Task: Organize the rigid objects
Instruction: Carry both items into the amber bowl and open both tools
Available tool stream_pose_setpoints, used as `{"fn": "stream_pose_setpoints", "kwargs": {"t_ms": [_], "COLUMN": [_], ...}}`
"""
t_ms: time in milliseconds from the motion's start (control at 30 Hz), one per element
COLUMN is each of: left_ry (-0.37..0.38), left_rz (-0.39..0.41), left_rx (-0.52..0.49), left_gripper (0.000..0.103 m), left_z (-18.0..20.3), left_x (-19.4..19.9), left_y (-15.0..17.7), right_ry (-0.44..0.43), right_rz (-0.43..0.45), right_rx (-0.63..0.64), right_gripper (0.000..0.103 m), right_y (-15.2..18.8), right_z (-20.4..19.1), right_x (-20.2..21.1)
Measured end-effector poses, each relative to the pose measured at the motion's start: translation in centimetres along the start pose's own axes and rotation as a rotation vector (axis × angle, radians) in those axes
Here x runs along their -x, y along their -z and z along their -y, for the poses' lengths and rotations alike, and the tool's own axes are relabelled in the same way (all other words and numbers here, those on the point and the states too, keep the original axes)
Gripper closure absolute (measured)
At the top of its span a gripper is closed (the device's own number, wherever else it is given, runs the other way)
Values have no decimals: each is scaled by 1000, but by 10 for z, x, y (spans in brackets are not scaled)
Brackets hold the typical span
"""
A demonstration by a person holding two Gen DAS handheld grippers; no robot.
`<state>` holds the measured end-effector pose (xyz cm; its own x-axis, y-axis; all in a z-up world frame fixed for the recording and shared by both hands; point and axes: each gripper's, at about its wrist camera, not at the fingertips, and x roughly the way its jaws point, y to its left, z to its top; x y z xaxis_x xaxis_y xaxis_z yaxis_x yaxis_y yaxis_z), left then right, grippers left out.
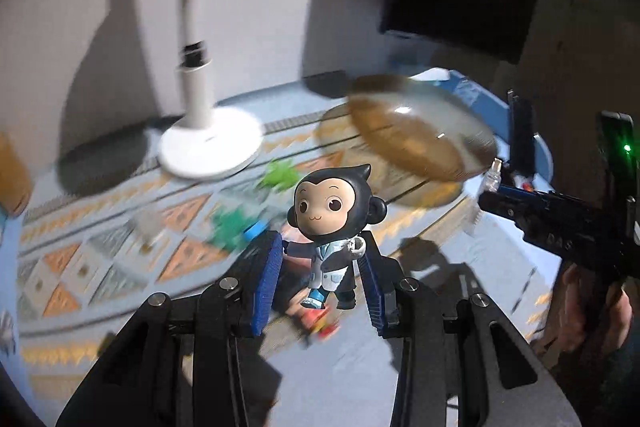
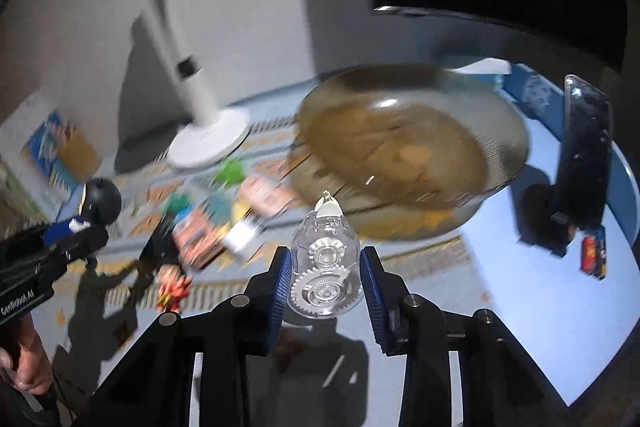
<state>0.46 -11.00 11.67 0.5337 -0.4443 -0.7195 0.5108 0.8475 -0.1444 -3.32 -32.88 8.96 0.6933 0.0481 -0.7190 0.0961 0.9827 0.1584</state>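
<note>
My left gripper (image 1: 320, 267) is shut on a monkey figurine (image 1: 334, 223) with a black head and white coat, held upright above the patterned cloth. My right gripper (image 2: 325, 281) is shut on a clear plastic case with gears inside (image 2: 325, 267), also lifted off the table. A brown glass bowl (image 2: 412, 147) stands just beyond both; the brown glass bowl (image 1: 420, 131) is upper right in the left wrist view. In the left wrist view the right gripper (image 1: 496, 181) shows at the right edge with the clear case's tip. The left gripper (image 2: 80, 227) with the figurine shows at the left of the right wrist view.
A white lamp base (image 1: 210, 143) stands at the back left. Several small toys, green (image 2: 230, 171), red (image 2: 174, 291) and boxed ones (image 2: 260, 199), lie blurred on the patterned cloth (image 1: 80, 267). A phone on a black stand (image 2: 580, 163) sits at the right on the blue tabletop (image 2: 520, 267).
</note>
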Motion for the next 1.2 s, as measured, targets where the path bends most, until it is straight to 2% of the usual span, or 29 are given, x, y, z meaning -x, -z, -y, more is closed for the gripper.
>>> {"fn": "stream_pose_setpoints", "kwargs": {"t_ms": [133, 233, 433, 567, 667, 800, 967, 1033, 1067, 1133, 1200], "left_ry": [14, 67, 105, 97, 105, 101, 89, 89, 79, 85, 112], "left_rz": [17, 2, -74, -110, -135, -169, -189, -181, -172, -143, -107], "left_rx": [-53, -74, -128, -146, -160, -182, -203, -204, -200, -184, -152], "left_gripper": [68, 68, 68, 68, 68, 68, 67, 62, 55, 49, 36], "left_z": [22, 40, 71, 87, 96, 103, 106, 106, 104, 98, 87], "left_x": [-17, -41, -115, -157, -174, -194, -207, -205, -203, -192, -171], "left_y": [-30, -61, -94, -100, -99, -96, -93, -93, -95, -99, -103], "right_ry": [11, 26, 66, 92, 102, 118, 116, 124, 127, 123, 115], "right_rz": [57, 93, 30, -56, -103, -135, -118, -112, -110, -99, -52], "right_rx": [-27, -35, -56, -53, -35, -34, -41, -44, -52, -73, -104], "right_gripper": [68, 68, 68, 68, 69, 68, 68, 68, 68, 55, 50], "right_y": [-29, -49, -72, -75, -72, -68, -67, -67, -67, -67, -67], "right_z": [19, 27, 56, 69, 72, 77, 80, 80, 81, 83, 88], "right_x": [10, 11, -31, -66, -83, -97, -98, -97, -95, -89, -74]}}
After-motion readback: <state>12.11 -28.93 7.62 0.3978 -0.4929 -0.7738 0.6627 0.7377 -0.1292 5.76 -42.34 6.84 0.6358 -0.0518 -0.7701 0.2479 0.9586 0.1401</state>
